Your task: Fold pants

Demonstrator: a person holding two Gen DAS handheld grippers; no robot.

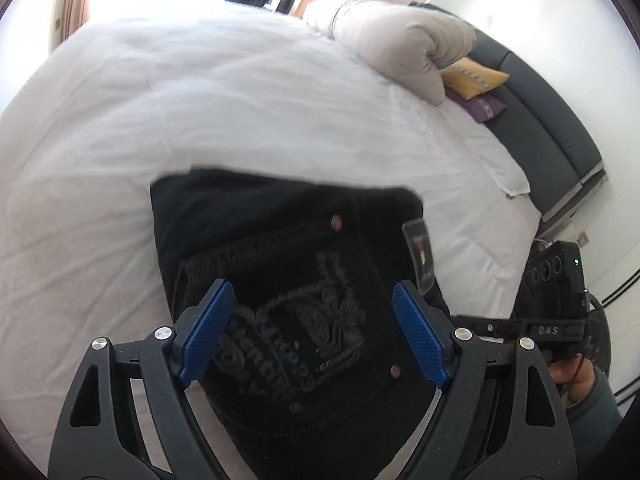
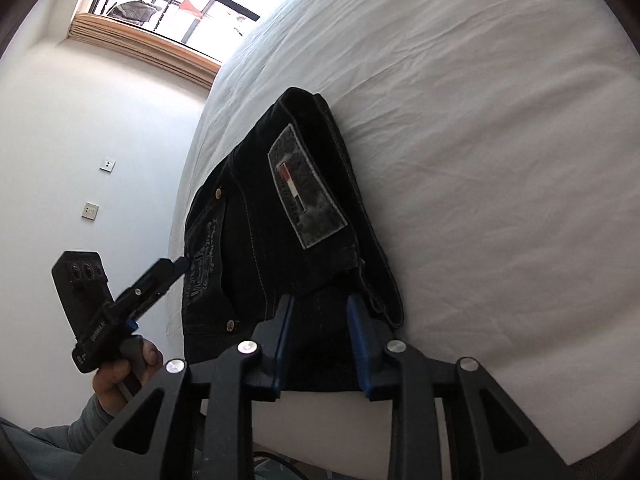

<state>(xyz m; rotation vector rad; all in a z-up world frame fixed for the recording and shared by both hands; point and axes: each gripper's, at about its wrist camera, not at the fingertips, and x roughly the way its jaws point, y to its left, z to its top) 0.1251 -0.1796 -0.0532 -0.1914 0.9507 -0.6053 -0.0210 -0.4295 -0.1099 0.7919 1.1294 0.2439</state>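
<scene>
Pants [image 2: 280,240]: dark denim, matt, pale stitching, copper-toned metal rivets, grey woven patch [image 2: 306,192] at centre frame. Bed sheet [image 1: 200,100]: white cloth, finely creased. Left gripper [image 1: 312,336]: matt black plastic, blue textured pads [image 1: 208,332], shiny metal pins. Window frame [image 2: 148,40], upper left: wood.
</scene>
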